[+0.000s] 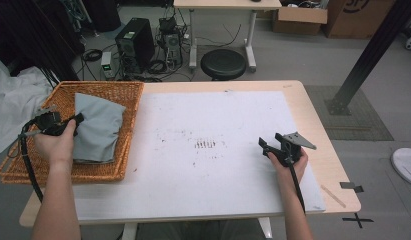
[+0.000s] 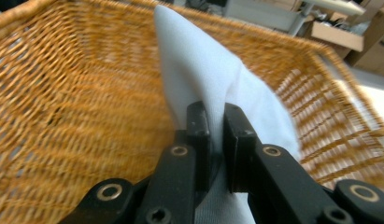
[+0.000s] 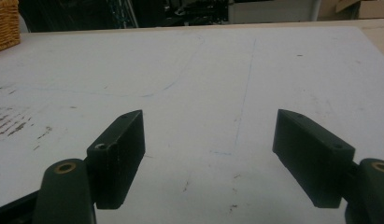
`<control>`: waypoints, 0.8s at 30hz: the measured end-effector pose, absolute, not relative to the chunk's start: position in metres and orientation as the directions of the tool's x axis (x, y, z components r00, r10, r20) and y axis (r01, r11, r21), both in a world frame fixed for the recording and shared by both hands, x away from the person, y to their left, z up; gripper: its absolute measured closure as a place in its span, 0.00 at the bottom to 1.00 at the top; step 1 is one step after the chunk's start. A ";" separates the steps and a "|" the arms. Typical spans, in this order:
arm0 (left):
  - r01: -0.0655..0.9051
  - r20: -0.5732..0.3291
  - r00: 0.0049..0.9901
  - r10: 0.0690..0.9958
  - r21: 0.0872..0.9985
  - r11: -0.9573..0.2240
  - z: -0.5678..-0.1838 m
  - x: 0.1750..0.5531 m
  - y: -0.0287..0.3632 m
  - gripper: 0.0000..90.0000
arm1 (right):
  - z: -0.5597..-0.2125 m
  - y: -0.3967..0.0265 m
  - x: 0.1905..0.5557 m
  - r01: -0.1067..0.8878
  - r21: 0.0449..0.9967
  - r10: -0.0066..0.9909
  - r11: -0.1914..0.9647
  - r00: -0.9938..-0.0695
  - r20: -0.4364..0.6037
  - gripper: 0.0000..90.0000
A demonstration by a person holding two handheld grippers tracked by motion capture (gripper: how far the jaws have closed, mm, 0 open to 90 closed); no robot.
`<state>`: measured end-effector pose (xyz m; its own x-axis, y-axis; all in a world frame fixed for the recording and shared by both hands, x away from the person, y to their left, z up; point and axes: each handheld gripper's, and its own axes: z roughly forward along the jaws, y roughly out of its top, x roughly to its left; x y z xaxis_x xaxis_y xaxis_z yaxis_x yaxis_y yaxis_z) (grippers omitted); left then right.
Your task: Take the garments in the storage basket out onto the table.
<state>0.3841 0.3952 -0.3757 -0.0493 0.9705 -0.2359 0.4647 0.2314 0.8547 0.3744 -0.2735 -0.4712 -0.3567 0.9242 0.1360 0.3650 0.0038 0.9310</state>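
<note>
A grey cloth [image 1: 97,127] lies in a wicker basket [image 1: 124,91] at the table's left edge. My left gripper [image 1: 79,119] is at the cloth's left side, shut on a fold of it. In the left gripper view the pale cloth [image 2: 199,74] rises from between the closed jaws of the left gripper [image 2: 216,122], with the basket's wall [image 2: 77,93] behind. My right gripper [image 1: 264,146] hovers over the right part of the white mat [image 1: 213,115], open. The right gripper [image 3: 209,135] has nothing between its jaws, just the mat [image 3: 208,70].
The basket corner [image 3: 5,23] shows far left in the right gripper view. Dark smudges [image 1: 205,144] mark the mat's middle. Beyond the table stand a black stool [image 1: 223,64], a computer tower [image 1: 135,42], another desk [image 1: 225,4] and cardboard boxes [image 1: 299,19]. White fabric [image 1: 13,102] hangs at the left.
</note>
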 end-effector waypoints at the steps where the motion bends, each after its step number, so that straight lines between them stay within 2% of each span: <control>1: 0.462 -0.230 -0.045 0.972 0.858 0.224 -0.373 0.384 0.393 0.92 | -0.471 -0.274 0.374 0.363 0.932 0.924 0.003 -0.357 0.137 0.28; 15: 0.411 -0.164 0.005 0.986 0.900 0.148 -0.328 0.390 0.341 0.92 | -0.471 -0.274 0.373 0.357 0.934 0.921 0.001 -0.364 0.138 0.29; 20: 0.356 -0.171 0.034 0.985 0.923 0.148 -0.306 0.392 0.317 0.92 | -0.471 -0.274 0.373 0.356 0.935 0.920 0.000 -0.366 0.139 0.28; 24: 0.361 -0.191 0.073 0.979 0.920 0.153 -0.294 0.395 0.294 0.92 | -0.471 -0.274 0.373 0.353 0.935 0.920 -0.001 -0.367 0.140 0.28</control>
<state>0.3955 0.2943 -0.2944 0.0731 0.9788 -0.1915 0.3613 0.1530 0.9198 0.3731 -0.2740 -0.4714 -0.3667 0.9198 0.1395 0.3534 -0.0010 0.9355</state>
